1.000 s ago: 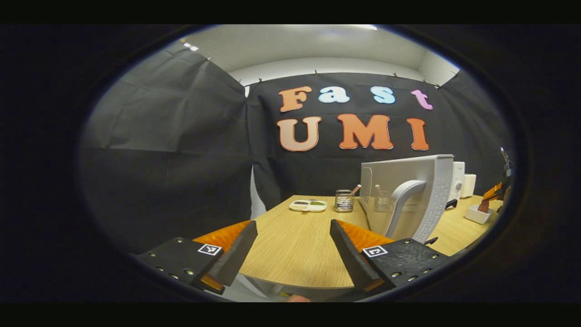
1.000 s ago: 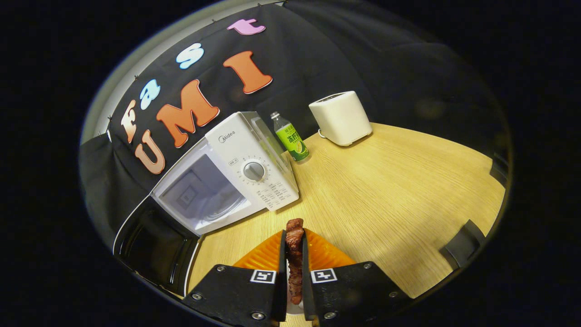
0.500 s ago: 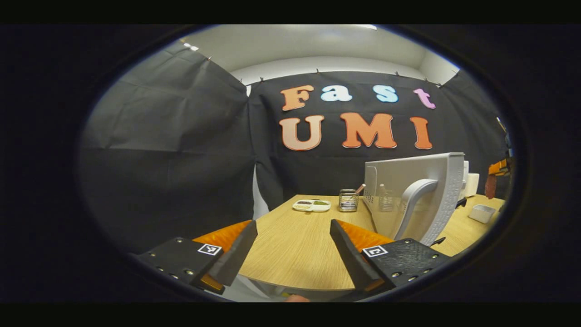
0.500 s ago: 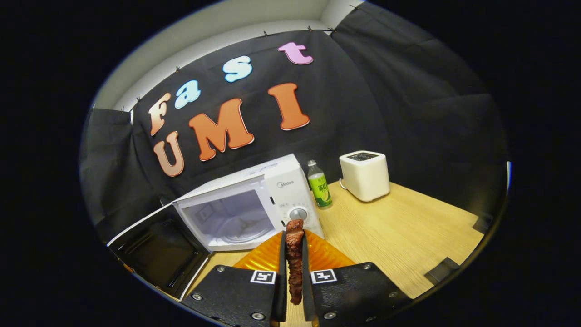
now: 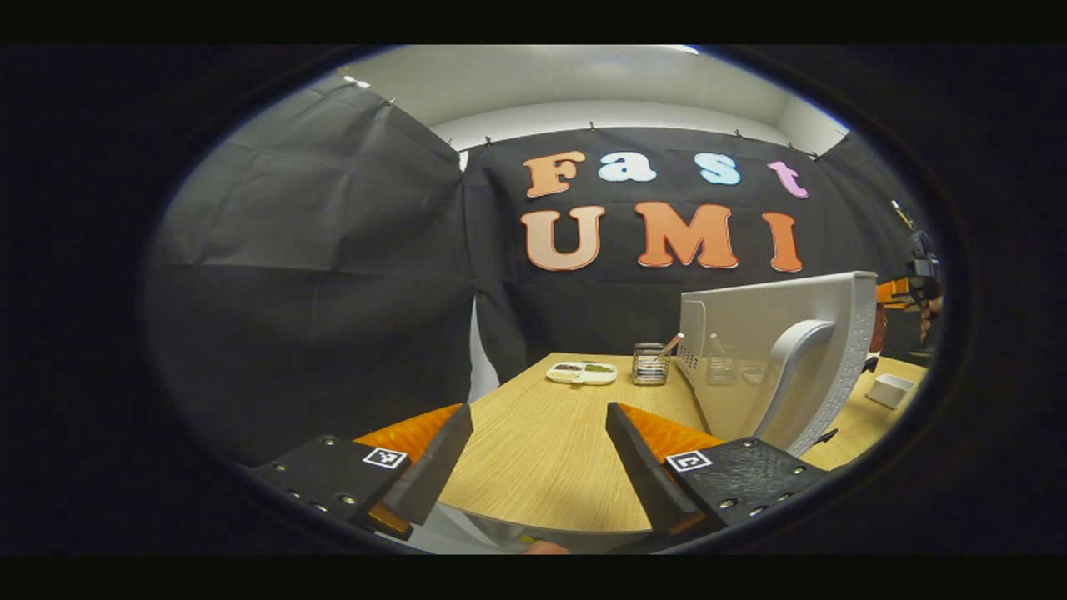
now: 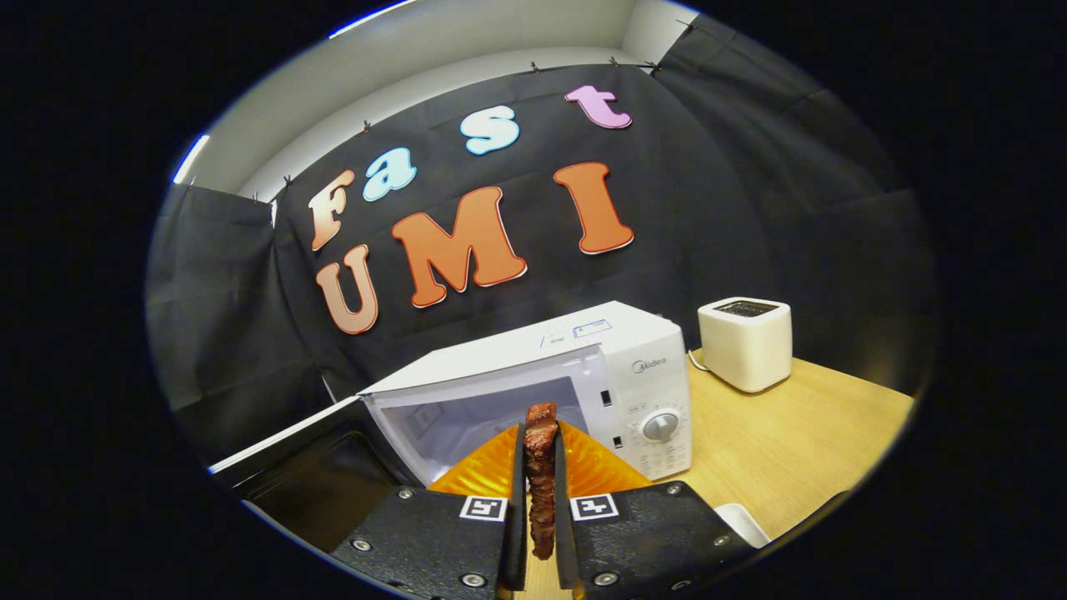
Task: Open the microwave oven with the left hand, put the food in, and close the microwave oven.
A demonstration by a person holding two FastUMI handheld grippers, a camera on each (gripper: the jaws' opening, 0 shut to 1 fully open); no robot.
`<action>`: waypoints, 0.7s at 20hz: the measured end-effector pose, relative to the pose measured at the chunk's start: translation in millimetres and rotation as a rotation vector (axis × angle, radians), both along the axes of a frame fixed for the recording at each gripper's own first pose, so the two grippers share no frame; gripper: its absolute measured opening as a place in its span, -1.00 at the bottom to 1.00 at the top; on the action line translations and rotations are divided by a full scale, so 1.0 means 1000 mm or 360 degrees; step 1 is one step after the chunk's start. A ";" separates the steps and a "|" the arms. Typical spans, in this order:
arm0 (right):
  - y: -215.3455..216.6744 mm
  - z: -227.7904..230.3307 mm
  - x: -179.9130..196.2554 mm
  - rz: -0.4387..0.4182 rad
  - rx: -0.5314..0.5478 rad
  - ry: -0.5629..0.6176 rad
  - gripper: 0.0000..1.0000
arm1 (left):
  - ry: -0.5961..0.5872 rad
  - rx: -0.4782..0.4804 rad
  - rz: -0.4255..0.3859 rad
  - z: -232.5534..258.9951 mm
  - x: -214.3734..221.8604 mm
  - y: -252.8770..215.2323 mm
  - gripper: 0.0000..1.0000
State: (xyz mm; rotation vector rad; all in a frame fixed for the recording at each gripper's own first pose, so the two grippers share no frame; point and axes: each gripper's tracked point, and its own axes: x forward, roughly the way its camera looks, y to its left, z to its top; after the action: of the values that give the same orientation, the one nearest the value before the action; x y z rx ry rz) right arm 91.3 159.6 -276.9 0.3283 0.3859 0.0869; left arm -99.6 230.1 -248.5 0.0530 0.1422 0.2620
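Note:
In the right gripper view, my right gripper (image 6: pixel 540 437) is shut on a brown strip of meat (image 6: pixel 541 479) that stands upright between its fingers. Just beyond it is the white microwave (image 6: pixel 617 350) with its cavity (image 6: pixel 467 421) open and its door (image 6: pixel 300 475) swung out to the left. My left gripper (image 5: pixel 538 417) is open with nothing in it, over the table's near edge. To its right the door's outer face (image 5: pixel 750 333) and its curved handle (image 5: pixel 792 367) show. The right gripper (image 5: pixel 904 290) peeks out past the door's far edge.
A white toaster (image 6: pixel 744 342) stands right of the microwave on the wooden table (image 6: pixel 792 442). A small white dish (image 5: pixel 890 389) lies near the door. A divided food tray (image 5: pixel 582 372) and a wire holder (image 5: pixel 650 364) sit at the table's far end.
My right gripper has risen and levelled, bringing the meat in front of the open cavity; the green bottle has dropped from sight. My left gripper has shifted a little, still open.

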 end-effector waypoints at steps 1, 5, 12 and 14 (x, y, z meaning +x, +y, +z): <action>0.007 -0.005 0.006 -0.0009 0.0001 -0.0001 -0.73 | 0.0003 -0.0008 0.0011 -0.002 0.001 0.004 0.91; 0.031 -0.026 0.034 -0.0100 0.0096 0.0014 -0.73 | 0.0036 -0.0017 0.0049 -0.010 -0.002 0.018 0.91; 0.061 -0.084 0.080 -0.0322 0.0408 0.0157 -0.72 | 0.0095 -0.0007 0.0102 -0.019 -0.005 0.041 0.92; 0.065 -0.097 0.092 -0.0403 0.0477 0.0168 -0.72 | 0.0108 -0.0011 0.0112 -0.020 -0.006 0.045 0.96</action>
State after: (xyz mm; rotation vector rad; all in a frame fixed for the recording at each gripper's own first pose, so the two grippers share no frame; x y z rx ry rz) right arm 183.3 224.6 -374.0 0.6768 0.4336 -0.1227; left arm -105.7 275.6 -268.8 0.0499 0.2130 0.3302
